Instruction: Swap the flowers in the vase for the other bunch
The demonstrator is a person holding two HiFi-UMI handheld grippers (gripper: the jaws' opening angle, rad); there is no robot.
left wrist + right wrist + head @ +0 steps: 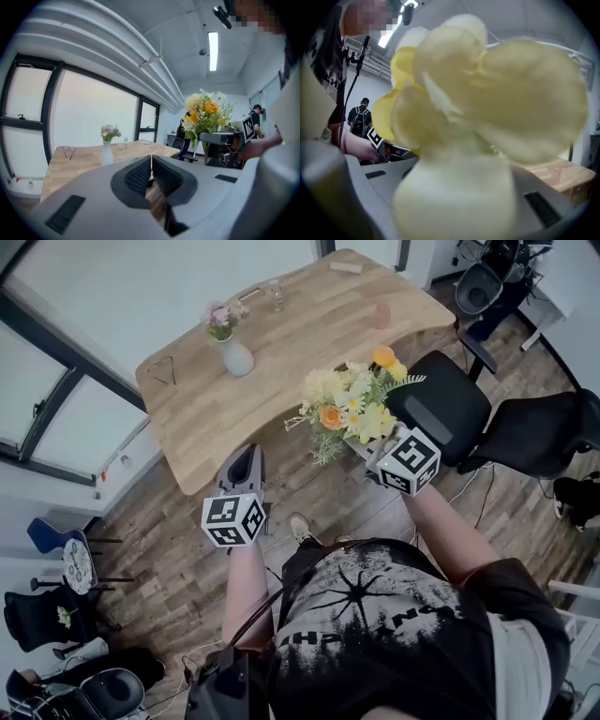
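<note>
Closest to the camera, the left gripper [246, 457] hangs empty above the wooden floor, jaws pressed together. Just beyond, the right gripper [364, 448] has its jaws clamped on the base of a yellow-and-orange bouquet [349, 407], held by the near edge of the desk [309, 334]. Farther back on the desk, a white vase [236, 358] holds pink flowers [222, 319].

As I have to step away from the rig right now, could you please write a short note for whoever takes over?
Left gripper: shut, empty, short of the table.
Right gripper: shut on the yellow and orange bunch, held in the air by the table's edge.
Vase: on the table, pink flowers in it.
Done: new bunch in hand.
Left: take out the pink flowers, put the bunch in.
</note>
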